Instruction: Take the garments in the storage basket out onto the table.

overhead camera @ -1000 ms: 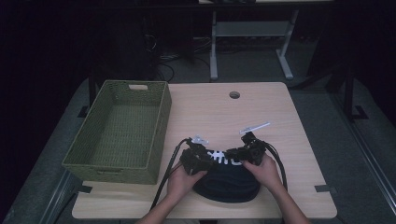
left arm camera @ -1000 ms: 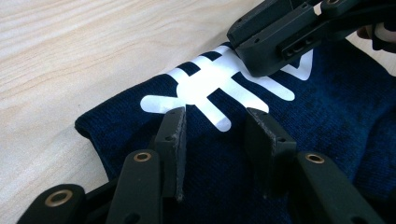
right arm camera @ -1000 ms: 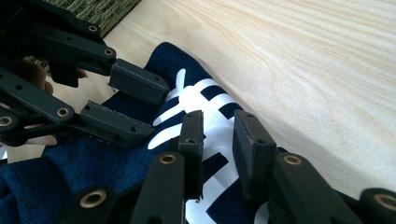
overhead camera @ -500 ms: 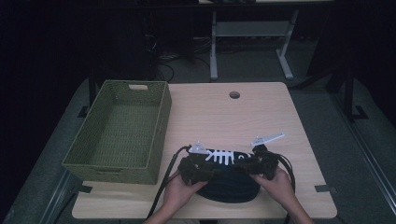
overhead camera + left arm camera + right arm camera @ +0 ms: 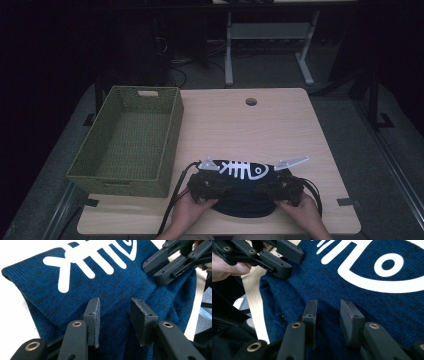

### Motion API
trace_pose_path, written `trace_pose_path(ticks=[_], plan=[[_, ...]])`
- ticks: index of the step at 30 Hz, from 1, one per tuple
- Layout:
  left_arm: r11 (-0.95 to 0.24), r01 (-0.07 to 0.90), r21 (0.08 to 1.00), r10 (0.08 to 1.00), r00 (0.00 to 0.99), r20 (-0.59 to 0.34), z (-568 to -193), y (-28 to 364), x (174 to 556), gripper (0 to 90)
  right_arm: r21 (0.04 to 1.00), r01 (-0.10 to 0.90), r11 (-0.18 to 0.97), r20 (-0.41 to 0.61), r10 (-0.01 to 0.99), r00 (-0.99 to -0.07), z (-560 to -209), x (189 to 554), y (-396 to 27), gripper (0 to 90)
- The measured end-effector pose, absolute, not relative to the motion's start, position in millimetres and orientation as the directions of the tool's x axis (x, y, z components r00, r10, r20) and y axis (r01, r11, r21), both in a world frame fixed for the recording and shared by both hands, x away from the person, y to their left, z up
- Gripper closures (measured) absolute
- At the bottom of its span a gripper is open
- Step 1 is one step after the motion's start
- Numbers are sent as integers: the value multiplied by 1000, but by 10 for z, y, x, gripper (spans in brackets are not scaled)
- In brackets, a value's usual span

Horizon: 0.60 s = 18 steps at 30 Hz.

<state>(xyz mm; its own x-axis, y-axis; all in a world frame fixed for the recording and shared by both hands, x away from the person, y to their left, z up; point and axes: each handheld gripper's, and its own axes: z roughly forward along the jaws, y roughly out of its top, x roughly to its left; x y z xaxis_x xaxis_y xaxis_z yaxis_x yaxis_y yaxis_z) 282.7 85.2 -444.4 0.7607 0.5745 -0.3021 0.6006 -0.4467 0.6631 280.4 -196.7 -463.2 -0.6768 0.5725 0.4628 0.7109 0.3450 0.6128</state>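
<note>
A dark blue knit garment (image 5: 245,202) with a white fish-skeleton print (image 5: 243,170) lies bunched at the table's front edge. My left gripper (image 5: 222,189) rests on its left side and my right gripper (image 5: 274,191) on its right, each in a hand. In the left gripper view the left gripper (image 5: 113,307) has its jaws apart over the knit (image 5: 82,285). They have just been closing, with a soft ridge of fabric between them, unpinched. The right gripper (image 5: 328,308) stands the same over the knit (image 5: 374,307), also just closing. The two face each other across the print.
A green woven basket (image 5: 170,135) stands empty on the left half of the wooden table (image 5: 240,130). A round cable hole (image 5: 251,101) sits near the far edge. Black cables (image 5: 175,200) trail off the front edge. A desk frame (image 5: 270,35) stands on the floor beyond.
Both hands have slid toward the table's front edge and the right one outward to the right. The grippers stand farther apart, and the fish print lies uncovered between them.
</note>
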Motion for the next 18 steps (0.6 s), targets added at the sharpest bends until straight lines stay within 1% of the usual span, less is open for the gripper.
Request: trace_pose_path(ticks=[3,7,13,18], plan=[[-441,590,677,571,766,-296,-4379,864,2793,593,621,708,338,469,563,-680,-4603,2809,-1984,654],[-447,584,677,568,771,-290,-4349,879,2753,598,632,708,315,482,555,-678,-4558,2786,-2051,668],[-465,589,661,569,771,-287,-4434,888,2721,597,629,705,328,476,555,-682,-4614,2735,-2054,670],[-465,591,659,569,770,-289,-4498,883,2717,603,624,710,325,475,564,-675,-4661,2718,-2062,696]])
